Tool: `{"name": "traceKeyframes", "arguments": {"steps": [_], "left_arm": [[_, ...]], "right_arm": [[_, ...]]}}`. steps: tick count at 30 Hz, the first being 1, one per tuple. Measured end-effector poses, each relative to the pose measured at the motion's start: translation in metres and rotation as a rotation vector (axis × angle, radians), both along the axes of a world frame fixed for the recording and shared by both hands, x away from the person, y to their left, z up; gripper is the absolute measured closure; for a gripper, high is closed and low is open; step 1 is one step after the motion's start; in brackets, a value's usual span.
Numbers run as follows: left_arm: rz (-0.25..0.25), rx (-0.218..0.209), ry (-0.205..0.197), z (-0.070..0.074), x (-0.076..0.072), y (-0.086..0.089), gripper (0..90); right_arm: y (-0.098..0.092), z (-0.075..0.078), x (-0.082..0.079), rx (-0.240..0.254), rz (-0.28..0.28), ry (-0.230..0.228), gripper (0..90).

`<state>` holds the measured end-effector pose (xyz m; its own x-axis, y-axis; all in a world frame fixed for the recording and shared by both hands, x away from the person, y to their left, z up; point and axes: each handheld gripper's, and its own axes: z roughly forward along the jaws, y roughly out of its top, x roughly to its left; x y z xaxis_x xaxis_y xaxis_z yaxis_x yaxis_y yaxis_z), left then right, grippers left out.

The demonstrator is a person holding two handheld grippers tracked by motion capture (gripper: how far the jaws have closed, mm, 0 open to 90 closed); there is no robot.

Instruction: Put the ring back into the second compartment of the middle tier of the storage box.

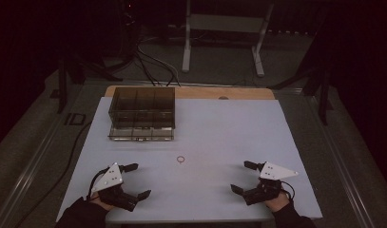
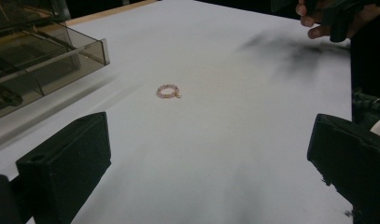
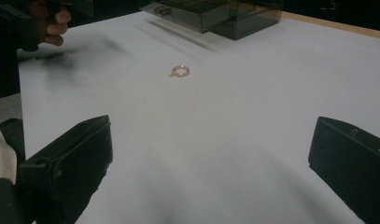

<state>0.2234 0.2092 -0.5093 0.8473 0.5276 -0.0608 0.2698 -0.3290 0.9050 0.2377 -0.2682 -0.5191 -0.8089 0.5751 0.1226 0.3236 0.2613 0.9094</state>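
1. Holding my left gripper [image 1: 134, 180] low over the near left part of the white table [image 1: 219, 128], I keep its jaws spread wide with nothing between them
2. My right gripper [image 1: 242, 176] sits at the near right, jaws likewise parted and empty, facing in toward the left one
3. A small pink beaded bracelet [image 1: 181, 159] lies flat ahead of both grippers, roughly midway between them; from my left gripper it is ahead and to the right [image 2: 168, 91], from my right gripper ahead and to the left [image 3: 179, 71]
4. I judge the step in hand to be reaching for the bracelet; to do it well I should bring one gripper down over it, jaws straddling one side of the loop, tips nearly on the table, and close gently so the beads do not skid away
5. A smoky clear drawer box [image 1: 141, 113] stands beyond the bracelet, ahead of my left gripper, its lowest drawer [image 1: 141, 134] pulled out toward me
6. Nothing lies between either gripper and the bracelet; the only risk I see is my two grippers crowding each other if both go in
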Motion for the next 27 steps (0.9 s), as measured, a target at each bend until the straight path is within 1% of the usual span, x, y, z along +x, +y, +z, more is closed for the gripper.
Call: {"name": "traceKeyframes", "arguments": {"steps": [6, 8, 10, 12, 14, 17, 19, 20, 21, 24, 27], "left_arm": [[-0.009, 0.013, -0.002, -0.0006, 0.0016, -0.0036, 0.9], [-0.008, 0.017, -0.005, -0.0008, 0.0018, -0.0042, 0.9], [-0.002, 0.019, -0.001, -0.0014, 0.0026, -0.0045, 0.9], [-0.004, 0.025, 0.007, -0.0023, 0.0033, -0.0043, 0.9], [-0.009, 0.029, 0.007, -0.0028, 0.0029, -0.0043, 0.9], [-0.015, 0.029, -0.001, -0.0024, 0.0017, -0.0044, 0.9], [-0.015, 0.032, -0.001, -0.0026, 0.0014, -0.0042, 0.9], [-0.015, 0.042, 0.001, -0.0033, 0.0017, -0.0033, 0.9], [-0.012, 0.042, 0.005, -0.0038, 0.0019, -0.0034, 0.9], [-0.018, 0.049, 0.006, -0.0045, 0.0019, -0.0037, 0.9], [-0.026, 0.053, 0.006, -0.0043, 0.0014, -0.0044, 0.9]], "right_arm": [[-0.0022, -0.0016, 0.0003, -0.005, 0.004, 0.001, 0.0], [-0.003, -0.0018, 0.0004, 0.001, 0.007, 0.004, 0.0], [-0.0029, -0.0024, 0.0, -0.002, 0.007, 0.005, 0.0], [-0.0023, -0.0027, -0.0005, -0.01, 0.012, 0.009, 0.0], [-0.0013, -0.0027, -0.0009, -0.021, 0.016, 0.013, 0.0], [0.0, -0.0021, -0.0013, -0.026, 0.022, 0.006, 0.0], [0.0004, -0.0016, -0.0012, -0.028, 0.02, 0.002, 0.0], [0.0008, -0.001, -0.0012, -0.024, 0.021, 0.001, 0.0], [0.0016, -0.0002, -0.0011, -0.018, 0.014, -0.001, 0.0], [0.0022, 0.0, -0.0021, -0.029, 0.018, 0.001, 0.0], [0.0027, 0.0008, -0.0023, -0.027, 0.015, -0.005, 0.0]]}}
